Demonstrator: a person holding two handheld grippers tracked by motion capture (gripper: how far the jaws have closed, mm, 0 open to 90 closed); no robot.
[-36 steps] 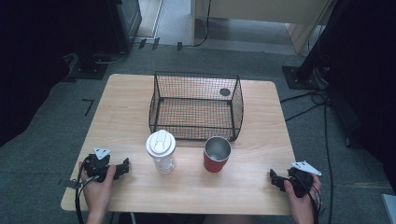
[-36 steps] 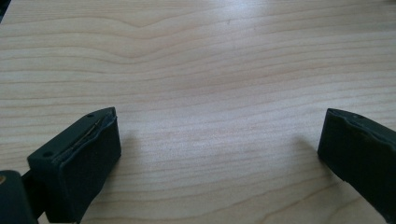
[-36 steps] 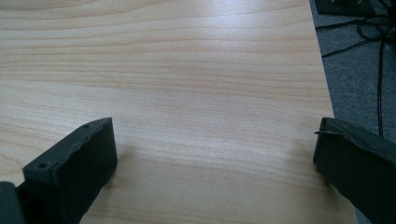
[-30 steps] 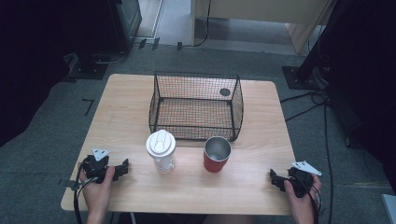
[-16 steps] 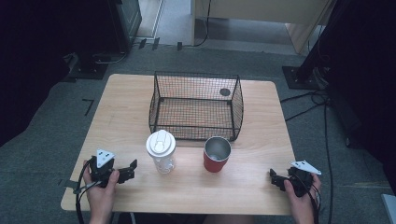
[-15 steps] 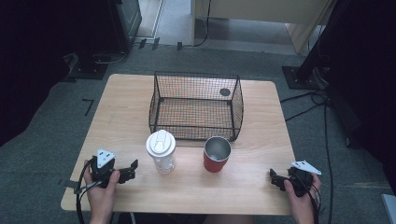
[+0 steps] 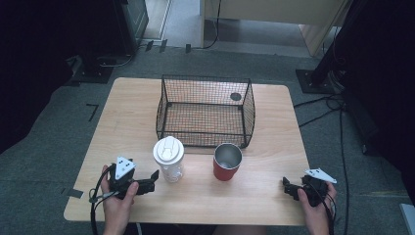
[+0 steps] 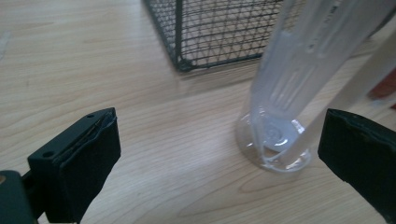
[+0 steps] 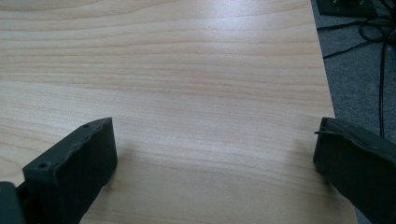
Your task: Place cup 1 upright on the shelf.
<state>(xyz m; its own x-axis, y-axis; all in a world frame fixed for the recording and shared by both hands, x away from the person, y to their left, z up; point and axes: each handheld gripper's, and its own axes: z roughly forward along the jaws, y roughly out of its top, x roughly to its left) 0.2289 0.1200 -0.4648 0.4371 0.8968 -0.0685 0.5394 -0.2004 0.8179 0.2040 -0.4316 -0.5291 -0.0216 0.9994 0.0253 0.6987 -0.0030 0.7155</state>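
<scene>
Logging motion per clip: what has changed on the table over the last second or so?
The left gripper has moved right, toward the clear lidded cup, jaws open and not yet on it. The right gripper stayed at the table's near right edge, open. The cup, the red cup and the wire basket kept their places.

Left gripper [image 7: 149, 180] w/ jaws spread wide is sitting just beside the clear plastic cup with white lid [image 7: 169, 159]; bare pale wooden tabletop [image 7: 127, 127] is lying open to its far left. Black wire-mesh basket [image 7: 205, 111] is blocking the way fwd behind the cup. Red metal-lined tumbler [image 7: 227, 162] is standing near the cup, leaving a narrow gap btwn them. Right gripper [image 7: 289, 188] is facing bare wood [image 9: 196, 84], w/ the tabletop edge close at its side.
</scene>
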